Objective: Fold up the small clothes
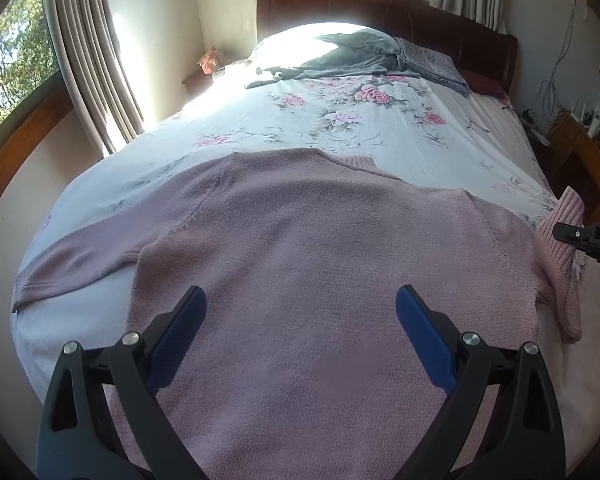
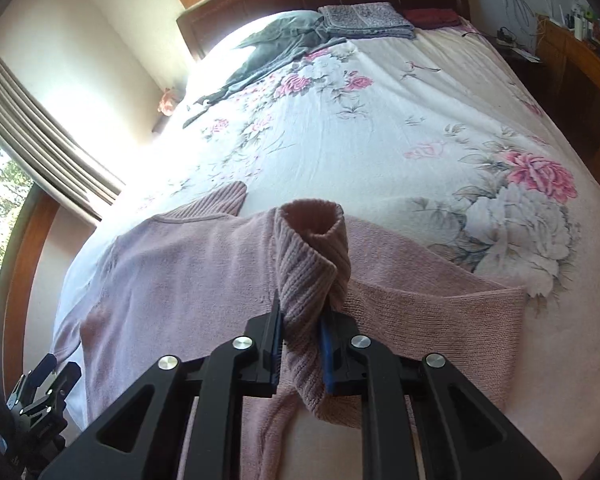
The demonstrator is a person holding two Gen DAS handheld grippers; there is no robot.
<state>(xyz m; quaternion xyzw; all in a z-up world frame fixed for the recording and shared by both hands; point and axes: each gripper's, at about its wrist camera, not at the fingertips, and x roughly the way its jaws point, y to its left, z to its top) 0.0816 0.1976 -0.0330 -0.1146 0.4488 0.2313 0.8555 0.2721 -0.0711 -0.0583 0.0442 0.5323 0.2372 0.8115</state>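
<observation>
Bed point(image 1: 340, 128) with a floral cover carries your pink knitted sweater point(image 1: 300, 260), spread flat across the near end. It looks soft, light and floppy, so expect it to sag and stretch wherever you lift. The ribbed cuff point(image 2: 312, 256) is thicker and should hold better than the loose knit. Your right tool point(image 2: 300, 312) pinches that cuff; your left tool point(image 1: 300, 312) hangs wide apart over the body, holding nothing.
</observation>
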